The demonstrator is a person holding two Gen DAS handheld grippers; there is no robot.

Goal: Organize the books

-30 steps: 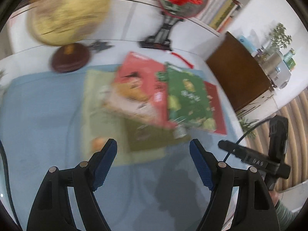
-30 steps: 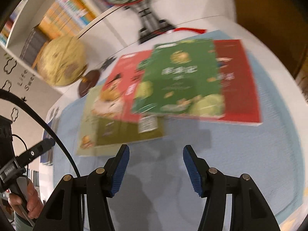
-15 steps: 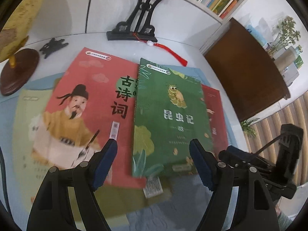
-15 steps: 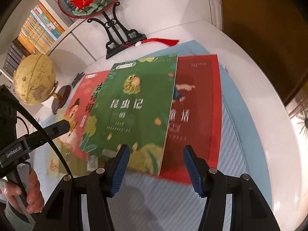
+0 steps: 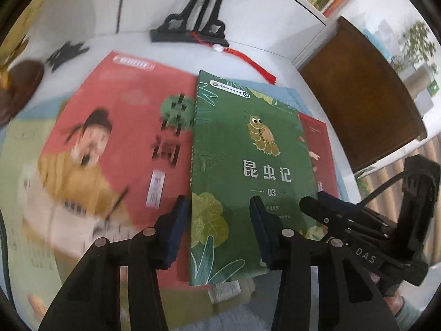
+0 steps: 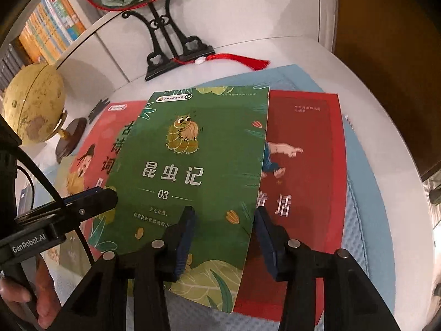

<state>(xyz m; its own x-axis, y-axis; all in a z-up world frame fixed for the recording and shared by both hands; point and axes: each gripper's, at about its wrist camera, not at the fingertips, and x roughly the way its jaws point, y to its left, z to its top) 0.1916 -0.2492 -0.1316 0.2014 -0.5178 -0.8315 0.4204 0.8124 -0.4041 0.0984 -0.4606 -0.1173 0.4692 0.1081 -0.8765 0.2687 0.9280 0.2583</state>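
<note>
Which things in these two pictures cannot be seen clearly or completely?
- Red book: right wrist view, title partly covered by the green book.
- Pink book: left wrist view, blurred.
- Pale green book: mostly under the pink one.
- Globe: cut off in the left wrist view.

Both grippers point steeply down, side by side and close together. The left gripper (image 5: 219, 231), black with two dark blue padded fingers, has just been narrowing its jaws, which are still apart. Same deal with the right gripper (image 6: 224, 234): black arms, blue pads, jaws just narrowing with a gap left. A bare hand (image 6: 33, 300) grips the left gripper's handle.
</note>
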